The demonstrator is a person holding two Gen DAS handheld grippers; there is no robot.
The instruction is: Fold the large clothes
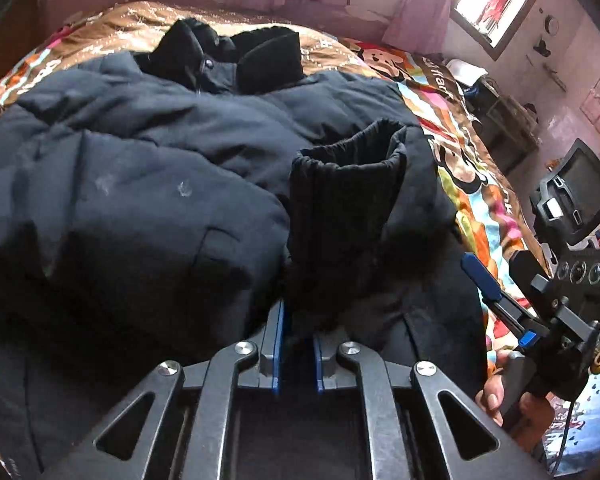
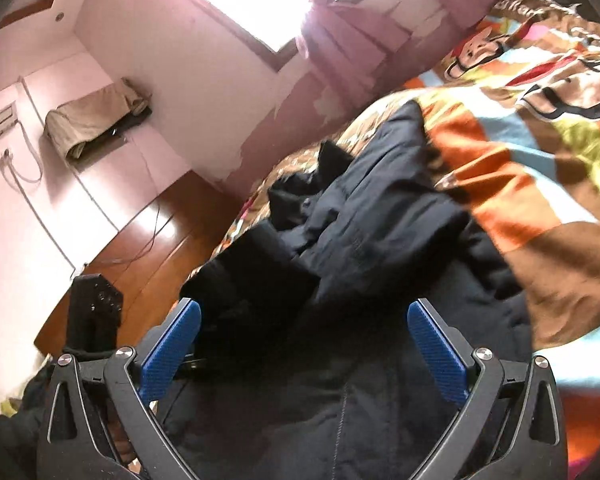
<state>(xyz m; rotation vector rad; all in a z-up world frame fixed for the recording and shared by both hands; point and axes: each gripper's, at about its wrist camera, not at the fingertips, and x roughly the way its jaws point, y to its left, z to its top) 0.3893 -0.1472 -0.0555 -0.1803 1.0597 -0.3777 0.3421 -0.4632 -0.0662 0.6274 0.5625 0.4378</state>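
Observation:
A big dark navy padded jacket [image 1: 140, 160] lies spread on the bed, its black collar [image 1: 260, 60] at the far end. One sleeve with a black ribbed cuff [image 1: 348, 184] is folded over the body and stands up in front of my left gripper [image 1: 298, 344]. The narrow blue pads are shut on the sleeve's dark fabric. My right gripper [image 2: 304, 320] is open, with its blue pads wide apart over the jacket [image 2: 380, 216] and nothing between them. It also shows in the left wrist view as the right gripper [image 1: 500, 292], beside the jacket's right edge, with a hand [image 1: 494, 394] on its handle.
A bright cartoon-print bedspread [image 1: 480, 184] covers the bed [image 2: 520, 140]. A pink wall with a window and pink curtain [image 2: 324, 40] stands behind it. A black chair [image 1: 580, 188] and a cluttered shelf are off the bed's right side. Wooden floor [image 2: 148, 248] lies on the other side.

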